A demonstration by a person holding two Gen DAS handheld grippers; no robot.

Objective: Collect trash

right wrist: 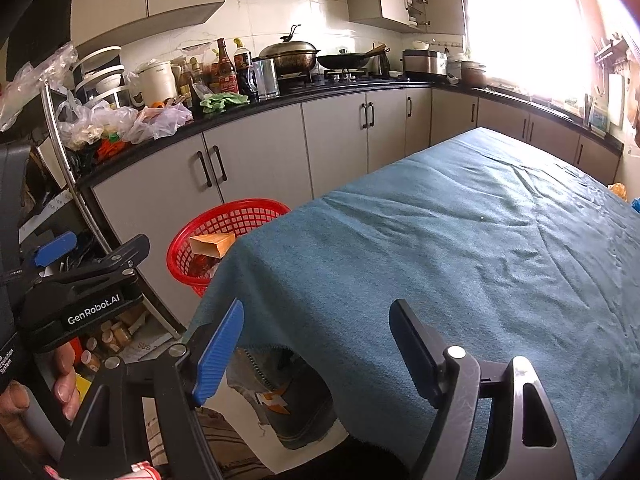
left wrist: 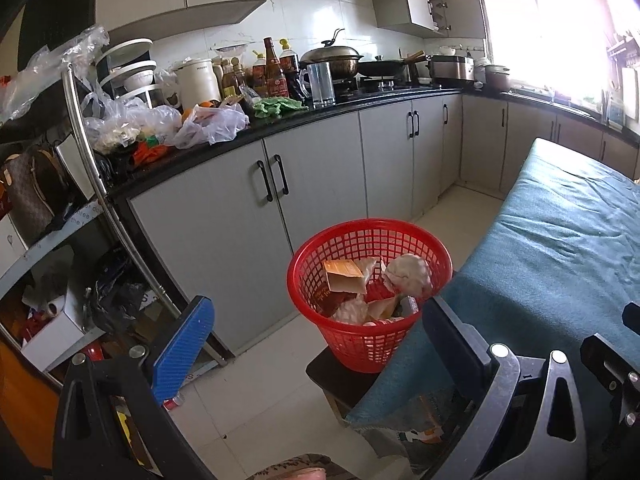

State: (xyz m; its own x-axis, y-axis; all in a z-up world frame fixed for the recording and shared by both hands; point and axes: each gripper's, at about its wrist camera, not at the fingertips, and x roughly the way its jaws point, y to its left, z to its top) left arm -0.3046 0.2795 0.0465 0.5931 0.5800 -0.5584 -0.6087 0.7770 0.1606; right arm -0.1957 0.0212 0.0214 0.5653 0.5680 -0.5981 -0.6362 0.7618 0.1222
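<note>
Now we hold both grippers tilted downward beside the table. Our left gripper points toward the red basket, its blue-padded fingers spread wide with nothing between them. In the right wrist view that same tool shows at the left edge, with our fingers wrapped round its grip. Our right gripper hangs over the near corner of the teal tablecloth, jaws standing wide apart and empty, touching nothing we can see.

The trash already lies in the basket: a cardboard carton, crumpled white paper and other scraps. The basket stands on a dark stool just beside the table's corner, in front of the grey cabinets. The cloth's surface looks bare apart from small bits at its far right edge, too blurred to name.
</note>
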